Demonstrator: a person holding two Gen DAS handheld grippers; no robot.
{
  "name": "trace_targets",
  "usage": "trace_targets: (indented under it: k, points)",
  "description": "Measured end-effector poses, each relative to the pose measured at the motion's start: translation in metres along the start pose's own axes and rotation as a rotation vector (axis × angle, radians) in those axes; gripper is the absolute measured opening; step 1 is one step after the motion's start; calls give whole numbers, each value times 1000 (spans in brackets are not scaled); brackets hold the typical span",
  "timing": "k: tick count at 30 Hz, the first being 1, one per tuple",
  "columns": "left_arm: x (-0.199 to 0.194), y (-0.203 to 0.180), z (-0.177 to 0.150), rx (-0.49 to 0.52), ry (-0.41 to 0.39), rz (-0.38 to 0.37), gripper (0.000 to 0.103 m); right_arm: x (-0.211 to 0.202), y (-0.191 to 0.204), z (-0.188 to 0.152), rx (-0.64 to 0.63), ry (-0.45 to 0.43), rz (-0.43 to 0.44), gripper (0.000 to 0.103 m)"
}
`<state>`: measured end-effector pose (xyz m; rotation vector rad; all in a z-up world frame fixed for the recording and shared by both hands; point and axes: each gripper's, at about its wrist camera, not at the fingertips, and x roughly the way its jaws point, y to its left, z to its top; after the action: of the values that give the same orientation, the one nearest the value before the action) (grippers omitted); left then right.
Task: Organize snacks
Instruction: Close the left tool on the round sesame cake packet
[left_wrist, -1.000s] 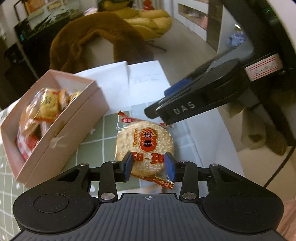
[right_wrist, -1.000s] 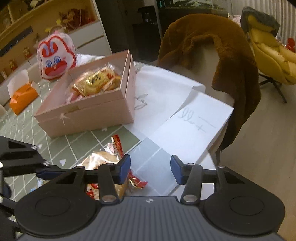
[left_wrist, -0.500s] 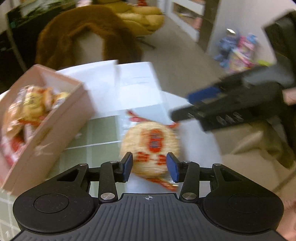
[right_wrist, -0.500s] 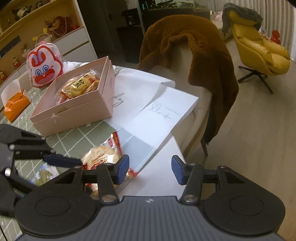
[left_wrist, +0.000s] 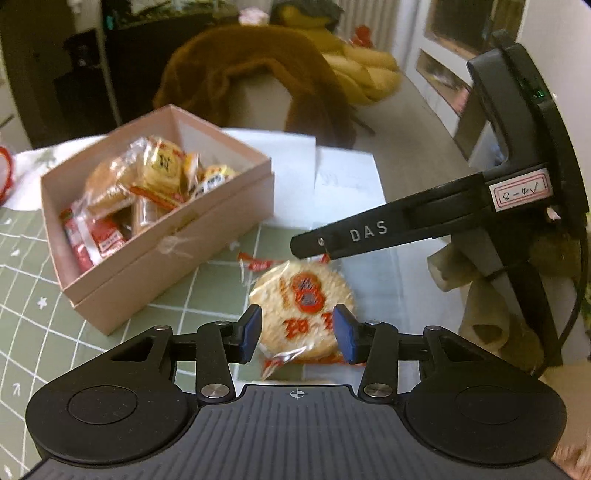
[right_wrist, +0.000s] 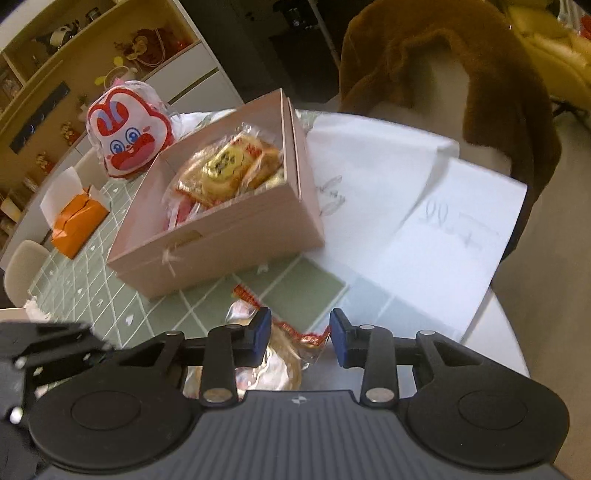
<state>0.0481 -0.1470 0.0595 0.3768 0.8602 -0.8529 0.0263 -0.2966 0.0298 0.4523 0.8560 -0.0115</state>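
Note:
A round rice cracker in a clear wrapper with red print (left_wrist: 301, 306) lies on the green checked tablecloth. My left gripper (left_wrist: 297, 332) has the cracker between its blue pads, which are closing in beside its edges without visibly squeezing it. My right gripper (right_wrist: 299, 334) is over the far end of the same packet, jaws closing. The wrapper's red sealed edge (right_wrist: 306, 338) lies loose between its pads. In the left wrist view the right gripper's finger (left_wrist: 369, 232) reaches the wrapper's top corner. An open pink box (left_wrist: 177, 254) (right_wrist: 229, 251) to the left holds several wrapped snacks.
White paper sheets (left_wrist: 347, 184) (right_wrist: 443, 240) cover the table behind the cracker, near its rounded right edge. A chair draped in brown fur (left_wrist: 258, 85) stands beyond. A rabbit-face bag (right_wrist: 129, 140) and an orange box (right_wrist: 79, 218) sit past the pink box.
The right gripper has come back in over the cracker's far edge and its jaws have narrowed. The left view has swung so that the pink box shows more fully.

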Motion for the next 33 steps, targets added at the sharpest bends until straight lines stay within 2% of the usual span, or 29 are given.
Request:
trace_targets:
  k: [2, 5, 6, 7, 9, 11, 13, 14, 16, 18, 20, 22, 26, 29, 33]
  points:
    - [5, -14, 1, 5, -2, 28, 48, -12, 3, 1, -43, -43, -35, 36]
    - [23, -39, 0, 95, 50, 51, 48, -28, -1, -2, -94, -74, -105, 41]
    - [27, -45, -1, 118, 64, 55, 58, -34, -6, -5, -95, -77, -129, 41]
    - [29, -53, -3, 153, 60, 69, 62, -38, -12, -7, -86, -74, -142, 42]
    - [32, -61, -4, 178, 71, 61, 83, -45, -24, -13, -54, -67, -154, 42]
    - [32, -60, -6, 144, 66, 25, 90, -53, -35, -20, -21, -67, -165, 42]
    - [23, -52, -7, 70, 35, -4, 88, -59, -44, -25, 8, -68, -176, 42]
    - [19, -46, -7, 31, 13, 6, 84, -61, -47, -28, 18, -70, -182, 42]
    - [14, -33, -6, -38, -31, 102, 82, -65, -52, -33, 35, -75, -197, 42]
    - [20, -21, -5, -102, 6, 128, 81, -68, -54, -37, 48, -74, -203, 45]
    - [33, -13, -5, -143, 68, 74, 85, -68, -55, -42, 56, -65, -196, 46]
    - [38, -14, -3, -146, 79, 51, 88, -69, -52, -45, 49, -55, -190, 46]
    - [42, -24, 2, -98, 101, 66, 92, -71, -39, -55, -13, -39, -200, 52]
    - [38, -20, 4, -122, 87, 57, 84, -73, -24, -65, -89, -40, -239, 55]
    - [41, -1, 4, -175, 66, 38, 83, -79, -4, -78, -188, -55, -269, 61]
